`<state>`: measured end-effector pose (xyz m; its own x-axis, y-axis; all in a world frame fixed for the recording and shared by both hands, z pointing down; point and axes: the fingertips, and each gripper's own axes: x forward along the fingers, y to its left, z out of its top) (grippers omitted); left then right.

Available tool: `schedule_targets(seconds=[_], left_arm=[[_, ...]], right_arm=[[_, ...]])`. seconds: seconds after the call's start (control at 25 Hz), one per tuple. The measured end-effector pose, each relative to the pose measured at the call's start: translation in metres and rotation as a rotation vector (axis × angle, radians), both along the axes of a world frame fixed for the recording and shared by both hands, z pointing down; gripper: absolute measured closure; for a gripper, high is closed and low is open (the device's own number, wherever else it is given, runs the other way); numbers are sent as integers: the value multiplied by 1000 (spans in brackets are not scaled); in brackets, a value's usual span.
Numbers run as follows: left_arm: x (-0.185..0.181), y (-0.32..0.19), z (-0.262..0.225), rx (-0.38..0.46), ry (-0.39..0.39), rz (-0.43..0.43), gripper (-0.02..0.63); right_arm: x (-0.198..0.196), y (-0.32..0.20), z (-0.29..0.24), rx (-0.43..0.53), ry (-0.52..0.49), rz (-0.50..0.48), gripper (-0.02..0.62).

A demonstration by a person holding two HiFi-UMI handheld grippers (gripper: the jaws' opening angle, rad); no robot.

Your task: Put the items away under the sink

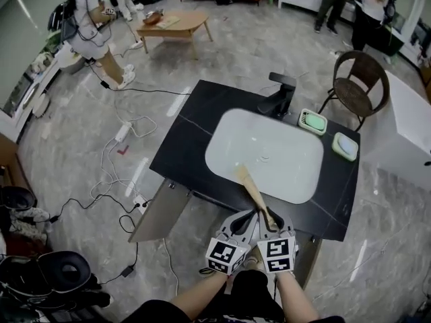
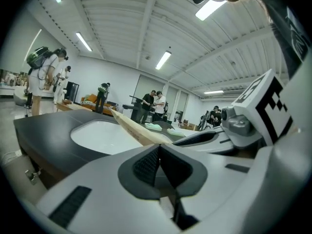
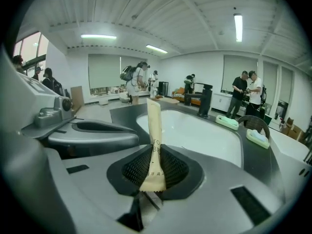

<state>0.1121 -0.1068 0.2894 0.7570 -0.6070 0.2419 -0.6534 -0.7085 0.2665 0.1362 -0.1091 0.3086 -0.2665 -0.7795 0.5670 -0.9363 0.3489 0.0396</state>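
Head view: a black worktop (image 1: 188,133) carries a white sink (image 1: 269,147), with a black faucet (image 1: 279,96) at its far rim. A green soap dish (image 1: 312,121) and a pale soap dish (image 1: 345,146) sit on the worktop to the right of the sink. A chair (image 1: 362,79) stands beyond that corner. The left tool (image 1: 248,219) and the right tool (image 1: 269,222) are side by side, just beside each other, at the near edge of the worktop. A long tan packet (image 1: 252,190) runs from the right tool up and to the left, and its far end lies over the near rim of the sink. Left gripper view: the jaws of the left tool are pressed together with nothing between them. The packet crosses just above and beyond the jaws toward the sink. The right tool fills the right side of the view. Right gripper view: the pads of the right tool pinch the lower end of the packet. The packet stands up from the jaws, with its free end seen against the sink. The left tool lies close at the left. The faucet and both soap dishes show along the far right of the worktop.
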Motion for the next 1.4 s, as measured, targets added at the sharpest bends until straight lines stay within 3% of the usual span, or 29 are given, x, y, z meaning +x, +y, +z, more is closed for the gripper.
schedule_targets(seconds=[0.36, 0.68, 1.04, 1.4], left_arm=[[-94, 20, 2, 5, 22, -73, 598], [-145, 46, 6, 8, 34, -67, 598], [-168, 72, 7, 11, 33, -57, 598], [-163, 97, 13, 10, 39, -54, 598]], right_arm=[[-97, 22, -5, 22, 0, -70, 532], [-148, 46, -5, 33, 1, -57, 532], [-172, 75, -8, 42, 2, -71, 532], [-167, 103, -1, 38, -6, -79, 532]])
